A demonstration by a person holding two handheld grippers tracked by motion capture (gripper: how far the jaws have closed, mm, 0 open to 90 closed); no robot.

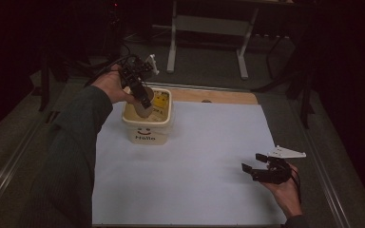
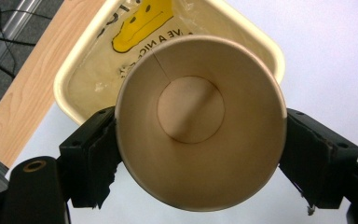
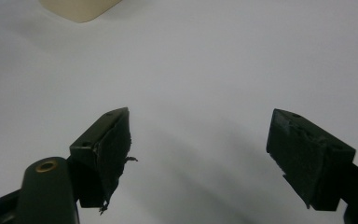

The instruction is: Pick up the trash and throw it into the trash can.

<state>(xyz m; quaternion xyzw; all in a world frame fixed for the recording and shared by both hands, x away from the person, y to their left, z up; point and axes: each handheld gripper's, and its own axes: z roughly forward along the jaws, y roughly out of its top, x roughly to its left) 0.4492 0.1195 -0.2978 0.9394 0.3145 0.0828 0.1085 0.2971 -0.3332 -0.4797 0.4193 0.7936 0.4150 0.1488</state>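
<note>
While the left hand-held gripper (image 2: 200,154) clamps a paper cup (image 2: 200,121) above the tub's rim (image 2: 63,79), the right hand-held gripper (image 3: 198,158) gapes empty.

1 paper cup (image 2: 200,126), 1 cream bin (image 1: 145,128), 2 grippers: left gripper (image 1: 142,95) and right gripper (image 1: 252,166). 1 white sheet (image 1: 195,156) on 1 table (image 1: 228,96).

The cream tub (image 1: 147,127) had "Hello" printed on its front under a little smile mark. Inside it, a yellow label (image 2: 140,25) read "VE A NIC", with the rest cut off.
</note>
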